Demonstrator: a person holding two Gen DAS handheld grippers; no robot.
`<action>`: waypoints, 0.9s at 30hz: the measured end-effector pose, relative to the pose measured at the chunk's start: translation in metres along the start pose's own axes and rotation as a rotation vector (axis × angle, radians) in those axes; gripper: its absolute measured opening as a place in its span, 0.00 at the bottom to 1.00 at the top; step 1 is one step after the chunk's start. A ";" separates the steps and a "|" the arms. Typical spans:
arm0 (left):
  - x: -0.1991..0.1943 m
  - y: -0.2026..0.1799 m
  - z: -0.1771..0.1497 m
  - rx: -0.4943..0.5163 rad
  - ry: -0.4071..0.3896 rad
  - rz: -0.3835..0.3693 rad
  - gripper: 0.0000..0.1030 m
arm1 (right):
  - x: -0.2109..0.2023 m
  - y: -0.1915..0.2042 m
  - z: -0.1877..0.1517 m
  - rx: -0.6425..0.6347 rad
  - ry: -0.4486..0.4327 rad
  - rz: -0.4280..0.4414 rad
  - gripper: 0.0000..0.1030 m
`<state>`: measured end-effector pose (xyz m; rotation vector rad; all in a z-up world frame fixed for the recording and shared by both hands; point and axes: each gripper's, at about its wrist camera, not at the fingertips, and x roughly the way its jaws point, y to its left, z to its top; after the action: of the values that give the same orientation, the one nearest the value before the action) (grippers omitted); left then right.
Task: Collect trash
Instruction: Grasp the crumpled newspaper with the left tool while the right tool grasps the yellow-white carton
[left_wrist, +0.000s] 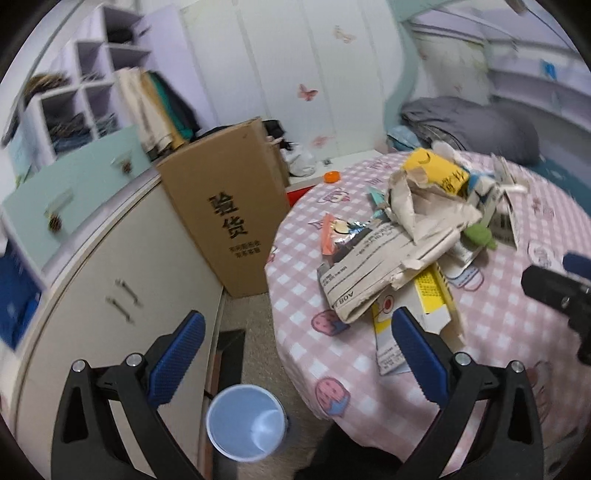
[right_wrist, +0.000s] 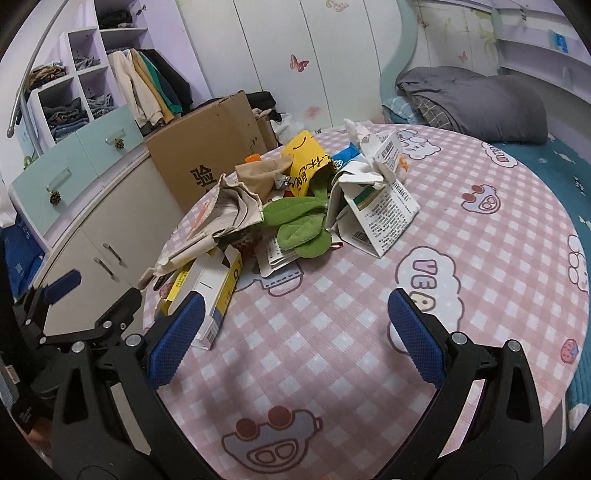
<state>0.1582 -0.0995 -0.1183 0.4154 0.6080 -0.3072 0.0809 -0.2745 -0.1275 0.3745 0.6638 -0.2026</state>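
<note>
Bedroom, round table (right_wrist: 369, 369) with pink check cloth. Left gripper (left_wrist: 295, 354) spread, empty, over the floor bin (left_wrist: 245, 422); right gripper (right_wrist: 291, 332) spread, empty, over bare cloth. Trash pile (right_wrist: 295, 206) mid-table, untouched. Looks like approach step; next, reach and pinch the nearest box (right_wrist: 210, 295).

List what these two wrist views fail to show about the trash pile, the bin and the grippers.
- Pile's underside: torn brown paper and green felt leaf cover what lies beneath, in both views.
- Small print on the white carton: too small to read, right wrist view.
- Blue bin: only rim and inside show, left wrist view; absent from the right.
- Right gripper: cut off by the left view's edge.
- Shelves: motion-blurred there.
</note>
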 end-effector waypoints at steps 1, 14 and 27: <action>0.004 0.000 0.000 0.024 -0.001 -0.017 0.96 | 0.002 0.000 0.001 -0.001 0.003 0.001 0.94; 0.041 -0.045 0.015 0.303 -0.126 -0.116 0.37 | 0.030 0.003 0.003 0.016 0.060 0.004 0.94; -0.002 0.008 0.003 -0.091 -0.208 -0.200 0.03 | 0.023 0.017 -0.001 0.028 0.075 0.109 0.94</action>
<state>0.1613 -0.0940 -0.1122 0.2315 0.4577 -0.5056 0.1033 -0.2602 -0.1387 0.4456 0.7125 -0.0946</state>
